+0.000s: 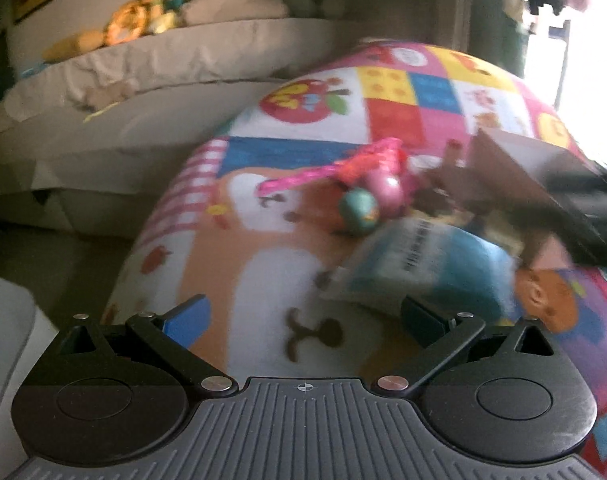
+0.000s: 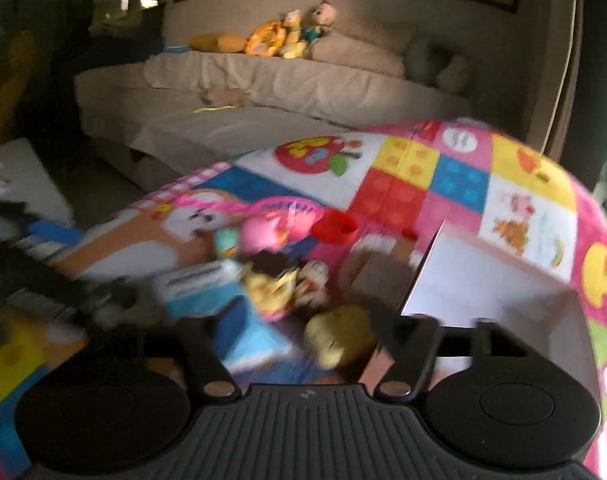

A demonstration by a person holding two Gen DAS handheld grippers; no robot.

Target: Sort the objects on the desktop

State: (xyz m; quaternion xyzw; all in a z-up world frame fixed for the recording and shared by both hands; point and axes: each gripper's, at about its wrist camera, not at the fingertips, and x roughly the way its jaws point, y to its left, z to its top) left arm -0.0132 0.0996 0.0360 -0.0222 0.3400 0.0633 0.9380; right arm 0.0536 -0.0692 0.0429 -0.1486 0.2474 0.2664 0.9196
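Both views are blurred. On a table under a bright patchwork cloth (image 1: 263,240) lies a heap of small toys. In the left wrist view I see a teal egg (image 1: 359,210), a pink egg (image 1: 389,188), a pink net bag (image 1: 303,178) and a blue-and-white packet (image 1: 423,268). My left gripper (image 1: 303,316) is open and empty, just short of the packet. In the right wrist view my right gripper (image 2: 303,336) is open around a yellow-green soft toy (image 2: 339,338), which sits between the fingers without a visible grip. The packet (image 2: 207,284) and a yellow-and-pink toy (image 2: 275,288) lie beyond it.
An open cardboard box (image 2: 483,280) stands at the right of the heap; it also shows in the left wrist view (image 1: 515,168). A red cup (image 2: 335,226) sits behind the toys. The left gripper (image 2: 31,264) shows as a dark blur at the left. A grey sofa (image 2: 263,92) with plush toys stands behind the table.
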